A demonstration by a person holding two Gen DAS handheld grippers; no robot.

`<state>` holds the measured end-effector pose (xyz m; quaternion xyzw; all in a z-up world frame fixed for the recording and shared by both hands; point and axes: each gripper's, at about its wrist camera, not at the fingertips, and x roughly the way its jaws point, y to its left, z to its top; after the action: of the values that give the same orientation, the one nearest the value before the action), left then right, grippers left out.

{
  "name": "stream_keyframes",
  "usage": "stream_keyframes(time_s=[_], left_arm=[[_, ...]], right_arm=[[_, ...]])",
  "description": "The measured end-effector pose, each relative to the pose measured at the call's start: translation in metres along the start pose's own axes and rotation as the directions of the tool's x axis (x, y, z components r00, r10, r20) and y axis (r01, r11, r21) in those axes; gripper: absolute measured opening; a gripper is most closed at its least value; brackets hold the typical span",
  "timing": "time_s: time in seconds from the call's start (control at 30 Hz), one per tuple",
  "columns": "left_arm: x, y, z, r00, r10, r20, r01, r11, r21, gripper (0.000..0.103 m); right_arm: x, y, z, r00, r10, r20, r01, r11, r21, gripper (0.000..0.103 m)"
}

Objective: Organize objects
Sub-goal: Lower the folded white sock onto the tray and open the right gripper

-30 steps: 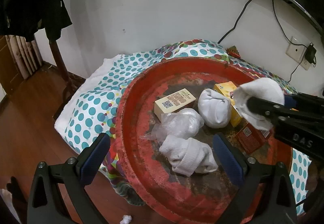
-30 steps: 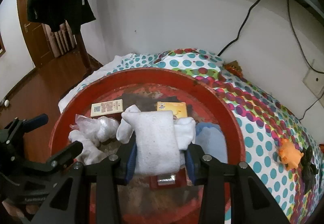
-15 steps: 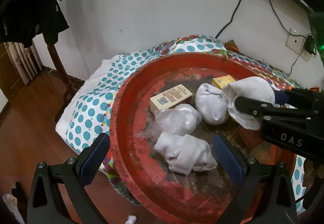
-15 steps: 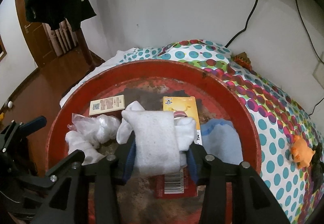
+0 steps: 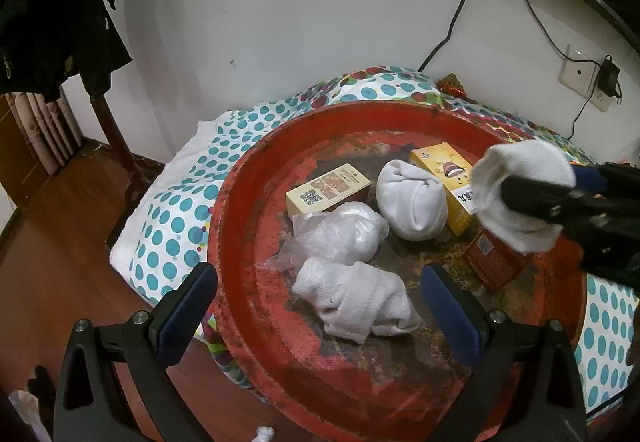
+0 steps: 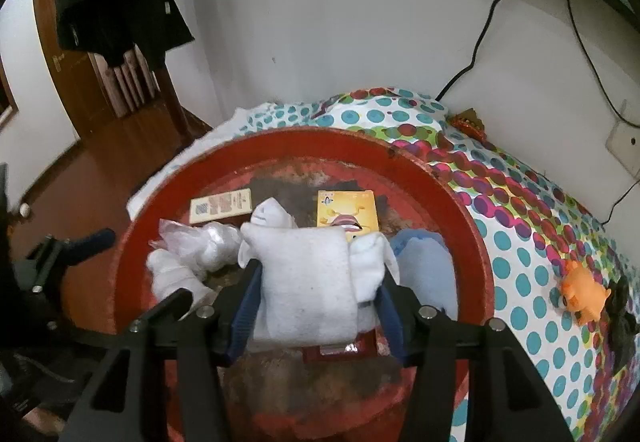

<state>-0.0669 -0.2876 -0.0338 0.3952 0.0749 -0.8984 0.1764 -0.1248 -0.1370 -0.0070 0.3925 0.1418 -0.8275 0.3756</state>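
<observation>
Two tongs work over a worn red tray (image 5: 240,282) that sits on a polka-dot bed (image 5: 172,210). The right tongs (image 6: 316,282) are clamped on a folded white sock (image 6: 306,282), held above the tray's right side; in the left view the same sock (image 5: 520,194) hangs over the yellow box (image 5: 444,178) and the red box (image 5: 494,258). The left tongs (image 5: 320,310) stand wide apart with nothing between them, hovering at the tray's near edge. Just ahead of them a sock roll (image 5: 352,298) lies on the tray floor, touching a plastic bag (image 5: 340,234). Beyond the bag are a tan box (image 5: 328,190) and a sock ball (image 5: 412,202), the ball resting against the yellow box. From the right view, a pale blue cloth (image 6: 424,266) lies in the tray beside the held sock, and an orange toy (image 6: 584,294) rests on the bed, well apart from the tray.
</observation>
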Motion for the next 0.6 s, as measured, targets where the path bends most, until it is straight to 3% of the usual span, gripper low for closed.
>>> stream_keyframes(time_s=[0.3, 0.6], left_arm=[[-0.002, -0.002, 0.000, 1.000, -0.024, 0.007, 0.024, 1.000, -0.009, 0.101], [0.000, 0.001, 0.000, 1.000, -0.022, 0.001, 0.022, 1.000, -0.017, 0.101]], right_arm=[[-0.005, -0.025, 0.000, 0.999, 0.053, 0.002, -0.053, 0.994, 0.100, 0.057], [0.017, -0.025, 0.018, 0.982, 0.111, -0.155, -0.083, 0.981, 0.177, 0.058]])
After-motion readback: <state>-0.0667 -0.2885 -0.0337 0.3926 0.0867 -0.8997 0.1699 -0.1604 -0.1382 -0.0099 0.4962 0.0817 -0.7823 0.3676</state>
